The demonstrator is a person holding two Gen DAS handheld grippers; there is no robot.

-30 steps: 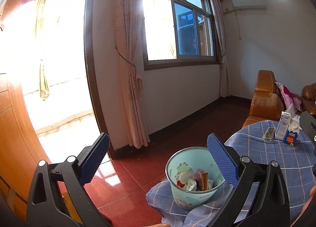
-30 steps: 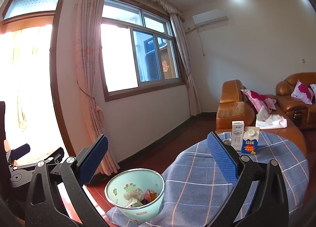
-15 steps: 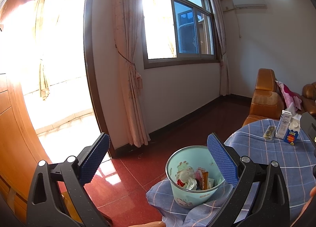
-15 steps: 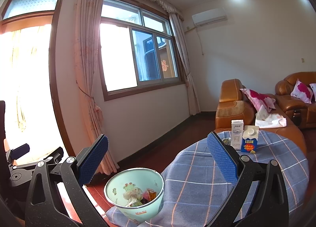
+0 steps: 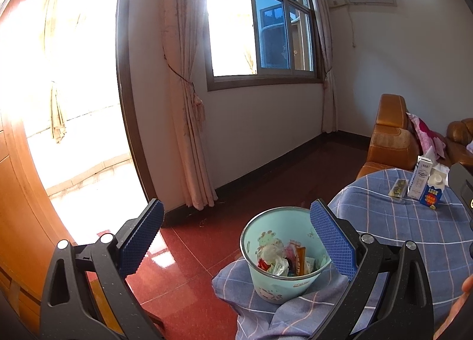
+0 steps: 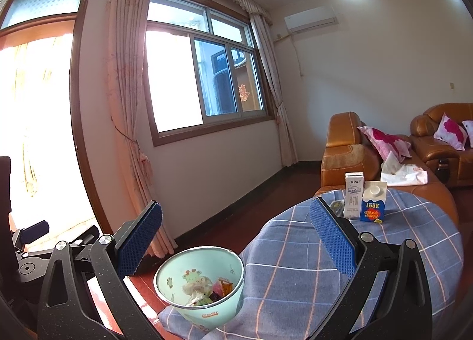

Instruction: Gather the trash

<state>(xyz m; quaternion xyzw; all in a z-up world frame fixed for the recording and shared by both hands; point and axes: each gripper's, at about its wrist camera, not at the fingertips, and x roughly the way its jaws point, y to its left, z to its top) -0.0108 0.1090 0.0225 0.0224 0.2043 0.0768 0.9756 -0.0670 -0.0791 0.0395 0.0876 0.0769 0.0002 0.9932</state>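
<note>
Trash bin (image 6: 204, 286) sits betw right hand-held gripper's (image 6: 235, 241) wide-apart fingers, untouched

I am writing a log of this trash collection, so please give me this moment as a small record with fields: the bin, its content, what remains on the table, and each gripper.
bin: light blue trash bin, upright on the near edge of the blue checked tablecloth
bin content: crumpled wrappers, partly filling it
remaining on table: white milk carton and blue carton, standing side by side at the far side; small dark packet beside them
left gripper: open, empty
right gripper: open, empty
</note>
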